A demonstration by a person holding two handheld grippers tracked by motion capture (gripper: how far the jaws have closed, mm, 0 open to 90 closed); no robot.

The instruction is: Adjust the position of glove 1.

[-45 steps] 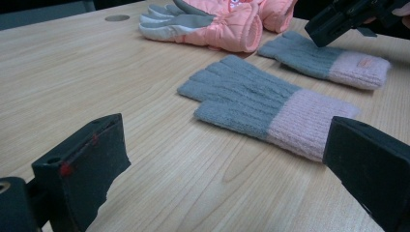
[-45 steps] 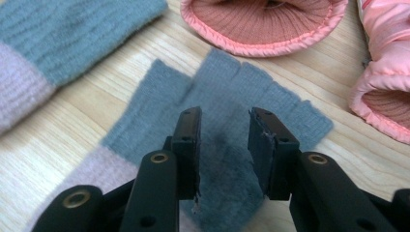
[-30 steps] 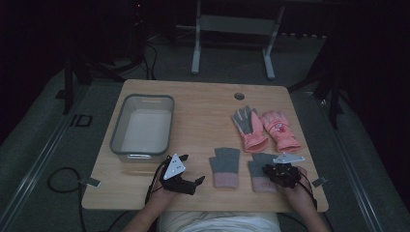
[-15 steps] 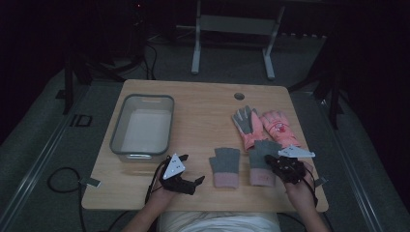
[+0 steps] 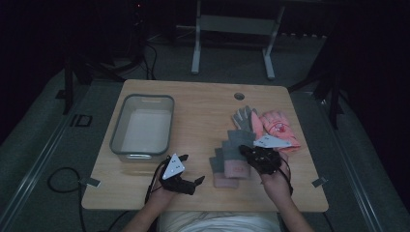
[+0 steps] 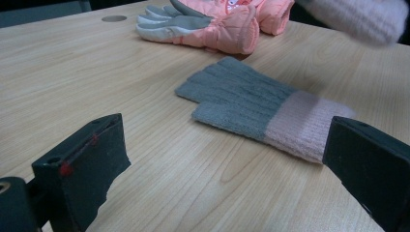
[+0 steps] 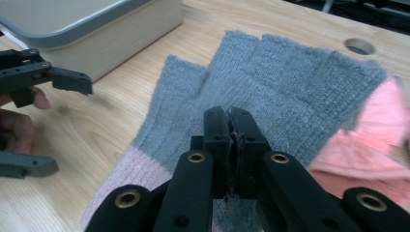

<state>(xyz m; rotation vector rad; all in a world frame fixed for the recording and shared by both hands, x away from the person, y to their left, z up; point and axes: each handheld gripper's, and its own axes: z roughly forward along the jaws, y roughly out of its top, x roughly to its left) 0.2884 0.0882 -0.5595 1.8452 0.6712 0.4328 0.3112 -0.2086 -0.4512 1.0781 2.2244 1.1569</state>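
Two grey fingerless gloves with pink cuffs are in play. One grey glove (image 5: pixel 216 165) (image 6: pixel 241 99) lies flat on the wooden table. The other grey glove (image 5: pixel 238 142) (image 7: pixel 290 82) hangs in the air, with my right gripper (image 5: pixel 255 157) (image 7: pixel 231 137) shut on its knit near the cuff. It partly overlaps the lying one in the high view. My left gripper (image 5: pixel 197 182) (image 6: pixel 225 169) rests near the table's front edge, open and holding nothing, its jaws pointing at the lying glove.
A pair of pink padded gloves (image 5: pixel 273 128) (image 6: pixel 217 26) lies at the right behind the grey ones. A clear, empty bin (image 5: pixel 116 137) (image 7: pixel 96 29) stands at the left. A cable hole (image 5: pixel 239 95) sits near the table's far edge.
My right gripper has risen and moved away from the front edge, lifting the grey glove off the table. The left gripper has stayed put.
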